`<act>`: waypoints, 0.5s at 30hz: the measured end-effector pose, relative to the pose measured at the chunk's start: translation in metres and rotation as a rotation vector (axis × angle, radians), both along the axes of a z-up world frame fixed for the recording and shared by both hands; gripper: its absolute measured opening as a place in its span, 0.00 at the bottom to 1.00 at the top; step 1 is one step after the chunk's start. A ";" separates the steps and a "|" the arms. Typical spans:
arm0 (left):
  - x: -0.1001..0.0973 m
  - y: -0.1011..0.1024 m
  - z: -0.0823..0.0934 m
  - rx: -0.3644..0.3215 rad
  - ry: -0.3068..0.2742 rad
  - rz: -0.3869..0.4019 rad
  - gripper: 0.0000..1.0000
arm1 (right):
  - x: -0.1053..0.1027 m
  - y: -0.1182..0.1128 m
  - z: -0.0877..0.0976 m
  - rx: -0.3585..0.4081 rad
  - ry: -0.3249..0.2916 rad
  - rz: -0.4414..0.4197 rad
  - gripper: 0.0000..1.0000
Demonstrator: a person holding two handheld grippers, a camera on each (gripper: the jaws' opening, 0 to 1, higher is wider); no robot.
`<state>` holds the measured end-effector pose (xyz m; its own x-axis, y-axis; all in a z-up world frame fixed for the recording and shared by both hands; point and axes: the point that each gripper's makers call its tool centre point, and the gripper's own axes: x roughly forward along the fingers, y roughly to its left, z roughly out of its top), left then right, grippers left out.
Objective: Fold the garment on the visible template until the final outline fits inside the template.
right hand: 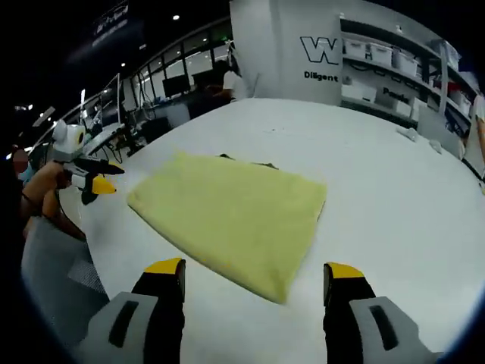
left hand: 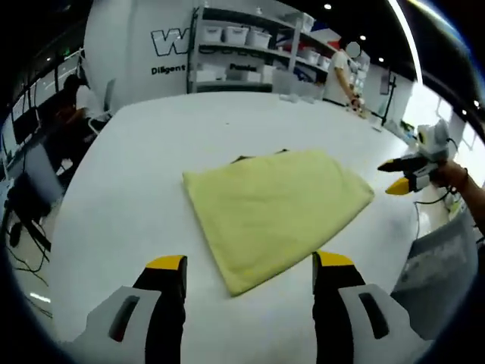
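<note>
I am holding the left gripper (left hand: pixel 250 262) with jaws spread wide, gripping nothing | right gripper (right hand: pixel 254 267) likewise gaping | folded yellow garment (left hand: pixel 276 208) is lying just ahead on the white table (left hand: pixel 144 182).

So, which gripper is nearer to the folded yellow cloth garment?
Right gripper, only marginally: its open jaws straddle the near corner of the yellow garment; the left gripper straddles another corner.

Yellow garment (left hand: pixel 276 203) folded into flat rectangle, lying on white table (left hand: pixel 151 144); dark template (left hand: pixel 244 158) edge peeks out at far side.
</note>
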<state>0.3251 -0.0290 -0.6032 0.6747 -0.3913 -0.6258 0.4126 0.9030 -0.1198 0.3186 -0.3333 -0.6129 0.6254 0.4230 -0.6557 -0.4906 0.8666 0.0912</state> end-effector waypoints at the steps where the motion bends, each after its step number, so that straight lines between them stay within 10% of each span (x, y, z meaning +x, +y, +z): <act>1: -0.002 -0.002 0.003 -0.005 -0.005 0.000 0.79 | -0.004 0.003 0.002 0.011 0.003 0.003 0.79; 6: -0.009 -0.009 0.014 -0.024 -0.041 0.001 0.99 | -0.018 0.009 0.011 0.040 -0.013 0.001 0.95; 15: -0.022 -0.025 0.015 -0.030 -0.071 -0.056 0.99 | -0.039 0.020 0.026 0.060 -0.049 0.021 0.99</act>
